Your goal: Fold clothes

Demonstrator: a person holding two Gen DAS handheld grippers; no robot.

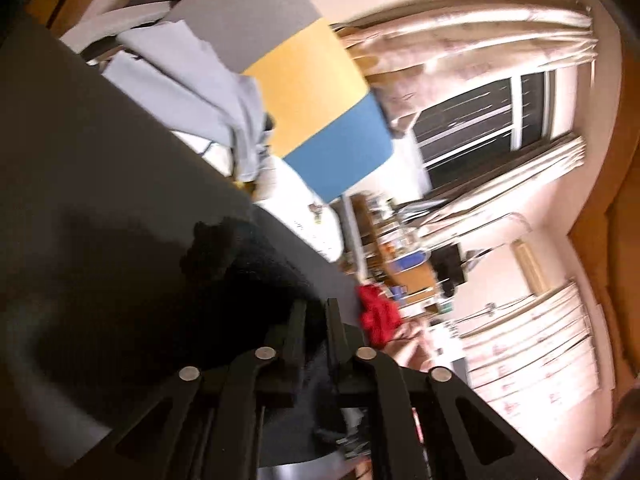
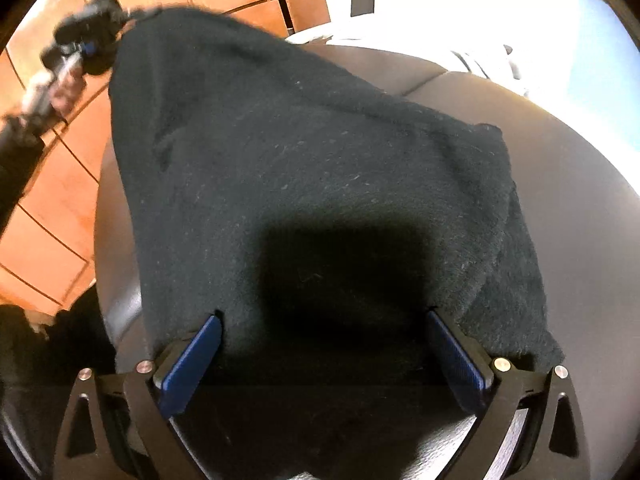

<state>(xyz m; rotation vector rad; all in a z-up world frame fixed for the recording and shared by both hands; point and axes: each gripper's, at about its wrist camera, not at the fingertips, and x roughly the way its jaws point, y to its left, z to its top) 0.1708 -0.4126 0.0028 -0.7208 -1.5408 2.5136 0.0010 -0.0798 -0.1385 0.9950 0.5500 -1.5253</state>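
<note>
Mid-fold: the left gripper (image 1: 316, 312), jaws clamped on a corner of the black sweater (image 2: 320, 168), lifts it off the dark surface (image 2: 560, 208); the right gripper (image 2: 324, 344) hovers over it, jaws wide, empty. Folding remains unfinished.

Black garment (image 2: 304, 168) between gaping right claw (image 2: 324, 344)

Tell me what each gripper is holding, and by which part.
Left gripper: shut on the black garment, at one lifted corner. Right gripper: open, holding nothing.

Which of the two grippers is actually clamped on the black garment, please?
The left gripper: its jaws are shut on the black garment, lifting one corner. The right gripper stands wide open over it.
</note>
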